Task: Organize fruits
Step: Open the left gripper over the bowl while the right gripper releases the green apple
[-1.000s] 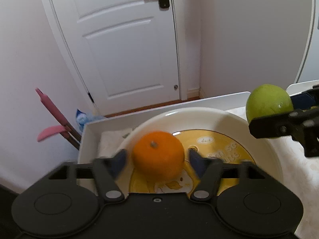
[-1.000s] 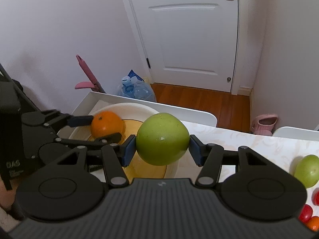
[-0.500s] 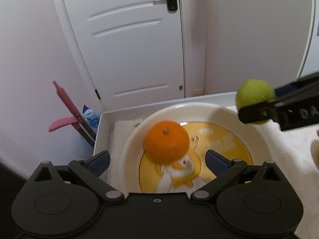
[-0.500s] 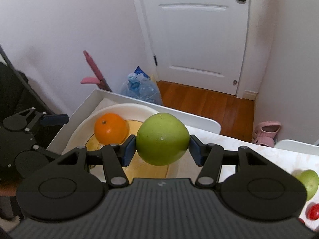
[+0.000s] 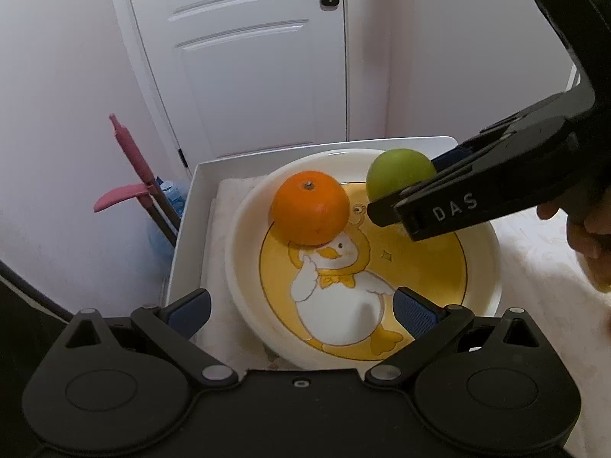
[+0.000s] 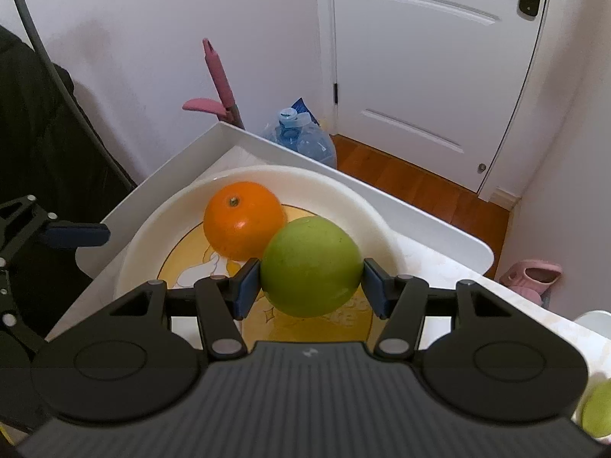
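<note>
Orange and glossy, one mandarin-like orange (image 5: 310,209) with a small grey stem scar sat on the far left side of a cream plate (image 5: 482,252) printed with a white duck on a yellow disc, as seen from the left wrist. The left claw (image 5: 301,310) stood spread wide above the plate's near edge, its blue pads (image 5: 414,311) clear of everything, having just finished opening with nothing between them. From the right, the right claw (image 5: 433,185) reached in over the plate, a single green apple (image 5: 399,173) half hidden behind its black finger. The plate rested in a white tray (image 5: 183,252) on the worktop (image 5: 542,267).

From the right wrist, the right claw (image 6: 311,284) was clenched on the green apple (image 6: 311,265), round, matte and faintly speckled, held above the plate (image 6: 336,187) just beside the orange (image 6: 243,219). The left claw's one visible blue finger (image 6: 74,233) hung open at the left, off the tray (image 6: 420,225). A second green fruit (image 6: 597,414) showed partly at the lower right corner.
</note>
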Motion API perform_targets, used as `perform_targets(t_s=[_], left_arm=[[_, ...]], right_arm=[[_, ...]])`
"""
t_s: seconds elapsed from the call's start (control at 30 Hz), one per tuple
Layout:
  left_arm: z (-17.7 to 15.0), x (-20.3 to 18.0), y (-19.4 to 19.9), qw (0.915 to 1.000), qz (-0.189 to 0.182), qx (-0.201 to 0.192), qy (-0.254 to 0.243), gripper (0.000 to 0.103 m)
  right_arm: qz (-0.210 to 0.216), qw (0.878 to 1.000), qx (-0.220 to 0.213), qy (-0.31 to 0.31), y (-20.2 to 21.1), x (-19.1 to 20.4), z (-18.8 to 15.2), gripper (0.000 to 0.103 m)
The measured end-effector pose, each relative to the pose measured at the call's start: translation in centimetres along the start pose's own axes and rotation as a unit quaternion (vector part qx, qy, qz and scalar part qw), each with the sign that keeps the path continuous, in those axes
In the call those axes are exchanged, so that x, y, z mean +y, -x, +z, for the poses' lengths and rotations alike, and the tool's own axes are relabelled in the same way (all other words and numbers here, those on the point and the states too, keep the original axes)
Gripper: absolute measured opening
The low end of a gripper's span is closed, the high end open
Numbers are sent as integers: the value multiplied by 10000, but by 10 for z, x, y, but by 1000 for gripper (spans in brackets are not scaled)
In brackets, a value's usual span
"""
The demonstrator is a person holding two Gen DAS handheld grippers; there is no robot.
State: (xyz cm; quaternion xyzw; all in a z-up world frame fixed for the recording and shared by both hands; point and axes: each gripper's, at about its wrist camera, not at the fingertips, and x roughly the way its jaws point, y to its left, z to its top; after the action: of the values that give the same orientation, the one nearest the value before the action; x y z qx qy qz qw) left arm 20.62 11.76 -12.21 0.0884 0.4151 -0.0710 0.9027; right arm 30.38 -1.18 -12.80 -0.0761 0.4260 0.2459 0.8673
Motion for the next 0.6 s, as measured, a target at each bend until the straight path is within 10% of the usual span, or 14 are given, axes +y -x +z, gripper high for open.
perform_targets(t_s=[0.13,0.23,0.6], left_arm=[[-1,2,3,9999,116,-108,37,103],[0,2,6,9998,111,-170,49,103],[1,-3,22,9988,134,-464,56,103]], right_arm=[[-20,10000,-53,63,-3,3,0,77],[-137,9996,-253,43,3,6,1,103],[-250,9984,-431,-257,30,7,-4,103]])
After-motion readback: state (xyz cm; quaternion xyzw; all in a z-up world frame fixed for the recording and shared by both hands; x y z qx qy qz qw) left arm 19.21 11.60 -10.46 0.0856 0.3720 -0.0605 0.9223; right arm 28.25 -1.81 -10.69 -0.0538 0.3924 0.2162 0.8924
